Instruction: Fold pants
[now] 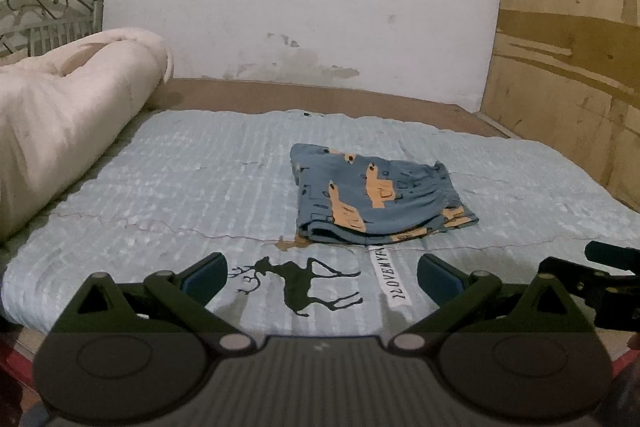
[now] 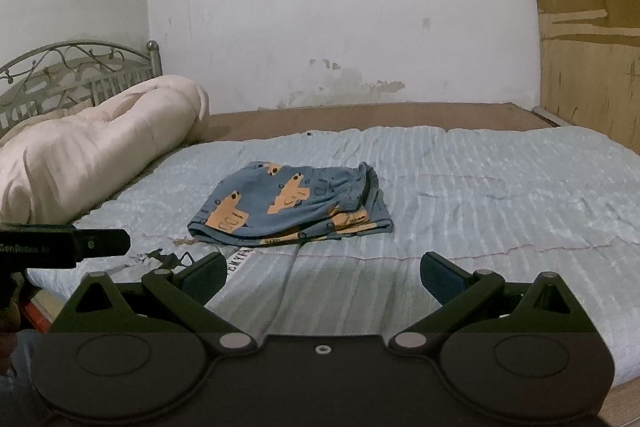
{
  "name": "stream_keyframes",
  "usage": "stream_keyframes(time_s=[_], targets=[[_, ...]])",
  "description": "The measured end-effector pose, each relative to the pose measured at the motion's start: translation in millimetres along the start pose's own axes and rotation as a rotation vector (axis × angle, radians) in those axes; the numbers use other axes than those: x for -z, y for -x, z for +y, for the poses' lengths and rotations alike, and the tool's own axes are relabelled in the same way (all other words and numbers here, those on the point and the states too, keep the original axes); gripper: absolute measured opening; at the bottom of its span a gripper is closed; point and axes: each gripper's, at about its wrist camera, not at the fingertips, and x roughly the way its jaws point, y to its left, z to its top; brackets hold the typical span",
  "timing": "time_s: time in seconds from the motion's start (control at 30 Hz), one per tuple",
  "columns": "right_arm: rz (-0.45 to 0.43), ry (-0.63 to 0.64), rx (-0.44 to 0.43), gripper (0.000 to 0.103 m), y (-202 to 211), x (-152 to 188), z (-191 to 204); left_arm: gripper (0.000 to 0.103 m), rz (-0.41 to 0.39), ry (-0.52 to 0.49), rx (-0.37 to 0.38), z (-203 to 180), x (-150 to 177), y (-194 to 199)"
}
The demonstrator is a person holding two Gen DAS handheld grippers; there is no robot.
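Note:
Blue pants point(image 1: 372, 197) with an orange print lie folded into a compact stack on the pale blue bed cover point(image 1: 180, 179); the right wrist view shows the pants point(image 2: 292, 207) at centre too. My left gripper point(image 1: 322, 277) hovers open over the near edge of the bed, short of the pants, with nothing between its fingers. My right gripper point(image 2: 323, 277) is open as well, held back from the pants and empty. Part of the right gripper shows at the right edge of the left wrist view, and the left gripper's body point(image 2: 64, 247) shows at the left of the right wrist view.
A rolled cream duvet point(image 1: 60, 123) lies along the left of the bed by a metal headboard point(image 2: 80, 75). A stained white wall point(image 1: 300, 7) stands behind, a plywood panel point(image 1: 568, 67) at right. The cover bears a black deer print point(image 1: 296, 283) and a white label point(image 1: 390, 277).

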Motion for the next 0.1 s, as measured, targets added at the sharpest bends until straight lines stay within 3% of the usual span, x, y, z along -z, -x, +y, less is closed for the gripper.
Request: stream_keyframes(time_s=[0.1], targets=[[0.009,-0.001,-0.002,0.102,-3.5,0.9,-0.6,0.103,-0.001,-0.002,-0.008,1.1,-0.5,-3.0]])
